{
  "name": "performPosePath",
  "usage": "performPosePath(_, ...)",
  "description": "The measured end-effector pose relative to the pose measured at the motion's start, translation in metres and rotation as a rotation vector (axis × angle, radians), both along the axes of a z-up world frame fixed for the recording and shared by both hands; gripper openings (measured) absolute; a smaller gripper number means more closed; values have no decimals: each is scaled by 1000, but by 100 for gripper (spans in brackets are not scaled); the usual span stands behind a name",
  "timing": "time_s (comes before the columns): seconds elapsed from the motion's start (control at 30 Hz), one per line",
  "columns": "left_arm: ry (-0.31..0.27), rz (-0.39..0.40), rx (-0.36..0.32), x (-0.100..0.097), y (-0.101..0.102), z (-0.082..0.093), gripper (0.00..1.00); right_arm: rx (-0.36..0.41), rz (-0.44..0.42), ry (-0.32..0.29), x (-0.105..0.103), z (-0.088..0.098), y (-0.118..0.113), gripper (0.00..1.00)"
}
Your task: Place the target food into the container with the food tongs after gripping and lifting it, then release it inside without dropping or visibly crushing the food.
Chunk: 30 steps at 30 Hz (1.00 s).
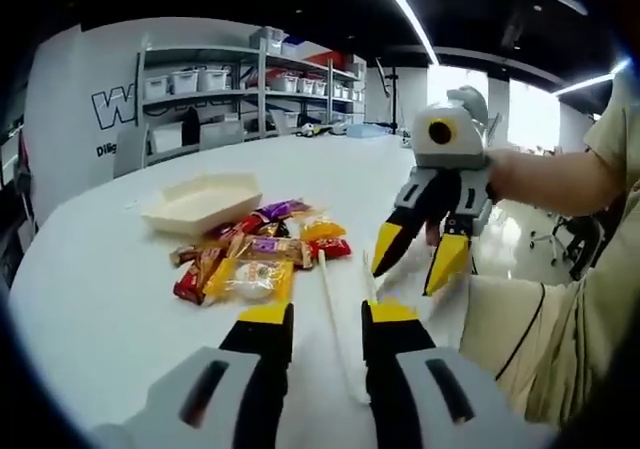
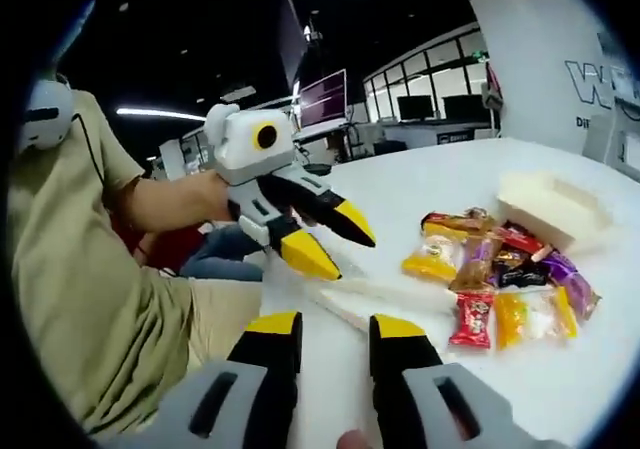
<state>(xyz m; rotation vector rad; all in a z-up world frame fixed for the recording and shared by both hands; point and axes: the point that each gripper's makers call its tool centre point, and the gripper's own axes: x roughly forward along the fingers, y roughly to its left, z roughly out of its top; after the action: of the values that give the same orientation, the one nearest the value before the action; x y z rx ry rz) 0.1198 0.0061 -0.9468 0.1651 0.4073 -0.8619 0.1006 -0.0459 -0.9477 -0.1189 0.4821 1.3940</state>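
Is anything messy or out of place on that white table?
Nothing looks damaged or spilled. The wrapped snacks lie in a loose heap beside the cream tray, and the white tongs rest flat on the table.

the surface [image 1: 110,299] looks smooth, white and faintly glossy. the snack packets [image 1: 255,254] are shiny plastic film that catches the light. the container [image 1: 203,201] looks like matt cream plastic or card. the tongs [image 1: 340,319] are pale, smooth plastic. the person's shirt [image 2: 80,299] is matt olive cloth.
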Motion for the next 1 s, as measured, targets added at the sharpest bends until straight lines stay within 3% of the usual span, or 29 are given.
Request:
performPosePath(0.2,11,-17,15,-7,-6,-7,32,-10,-34,-41,14,-2,-10,23)
performPosePath(0.53,17,-57,77,-16,-8,-19,30,-34,-41,-59,26,-13,-12,25)
performPosePath(0.77,9,-71,121,-15,-6,-24,25,-61,-30,-52,25,-22,-12,20)
performPosePath(1.0,12,-69,120,-13,-1,-24,21,-60,-24,-51,22,-23,-16,14)
